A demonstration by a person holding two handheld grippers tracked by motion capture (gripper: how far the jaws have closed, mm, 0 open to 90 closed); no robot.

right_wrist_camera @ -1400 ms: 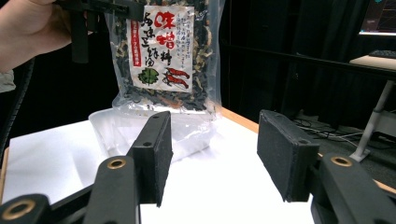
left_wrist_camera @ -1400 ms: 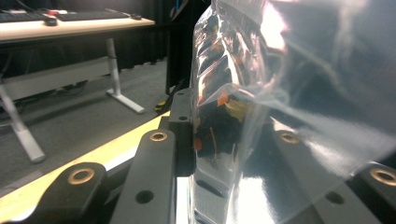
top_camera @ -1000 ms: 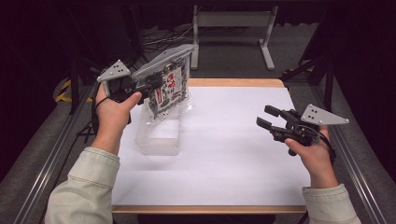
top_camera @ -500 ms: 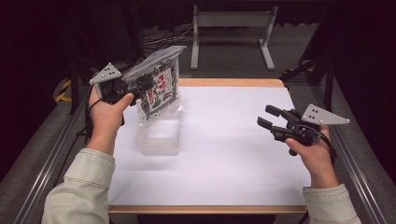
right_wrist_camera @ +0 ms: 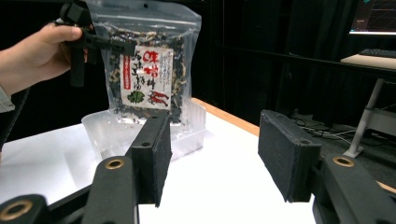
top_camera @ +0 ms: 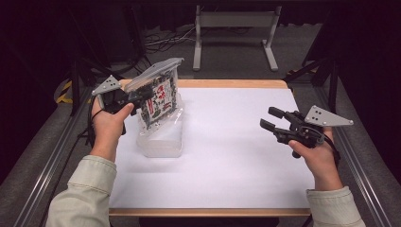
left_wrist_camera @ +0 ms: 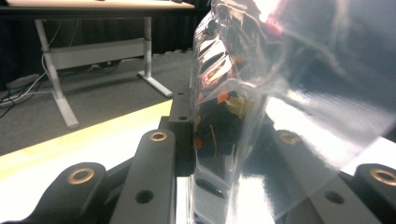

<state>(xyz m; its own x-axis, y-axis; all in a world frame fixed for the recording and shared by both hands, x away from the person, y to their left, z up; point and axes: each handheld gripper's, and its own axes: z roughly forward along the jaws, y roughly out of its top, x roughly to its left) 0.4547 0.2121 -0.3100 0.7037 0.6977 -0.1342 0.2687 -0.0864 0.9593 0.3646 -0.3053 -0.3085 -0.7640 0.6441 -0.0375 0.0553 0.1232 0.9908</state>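
White table [top_camera: 227,165] underneath, with clear plastic tray [top_camera: 160,140] on its left part. Above the tray, upright printed pouch [top_camera: 158,97], bottom edge down in it. Left gripper [top_camera: 142,94] clamped on the pouch. Well right of the tray, right gripper [top_camera: 270,119], jaws wide, holding nothing.

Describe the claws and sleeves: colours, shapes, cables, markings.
Both claws are black linkage frames. The left claw and right claw each carry a grey three-cornered plate with small holes. Brass-coloured pivot bushings show in the gripper views; the right claw's pads are thick black foam blocks. A black cable trails from the left one. Sleeves: pale beige, buttoned cuffs.
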